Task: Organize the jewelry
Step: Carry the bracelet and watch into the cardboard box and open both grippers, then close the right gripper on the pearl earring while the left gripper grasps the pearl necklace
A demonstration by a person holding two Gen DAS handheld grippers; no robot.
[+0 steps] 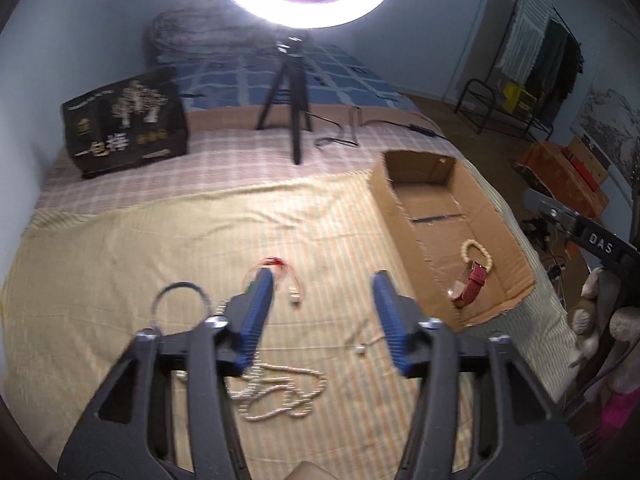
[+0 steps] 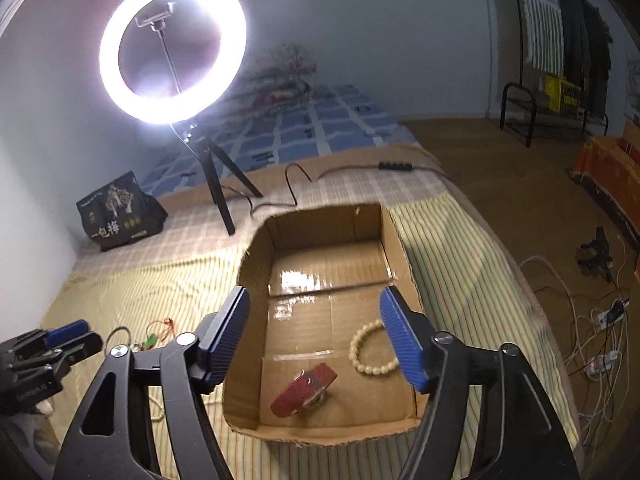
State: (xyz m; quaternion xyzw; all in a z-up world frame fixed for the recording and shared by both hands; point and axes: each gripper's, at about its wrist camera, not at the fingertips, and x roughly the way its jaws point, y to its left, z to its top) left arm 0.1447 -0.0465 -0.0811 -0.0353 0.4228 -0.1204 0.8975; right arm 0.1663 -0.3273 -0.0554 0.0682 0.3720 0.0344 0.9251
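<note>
Black bag (image 1: 126,128) reads "一包捧"; "DAS" on right gripper (image 1: 600,246) (both grippers' fingers apart, empty).

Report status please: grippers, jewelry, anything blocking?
Left gripper open, empty. Right gripper open above box. Red watch, bead bracelet inside; pearl necklace on bed. Nothing blocking.
</note>
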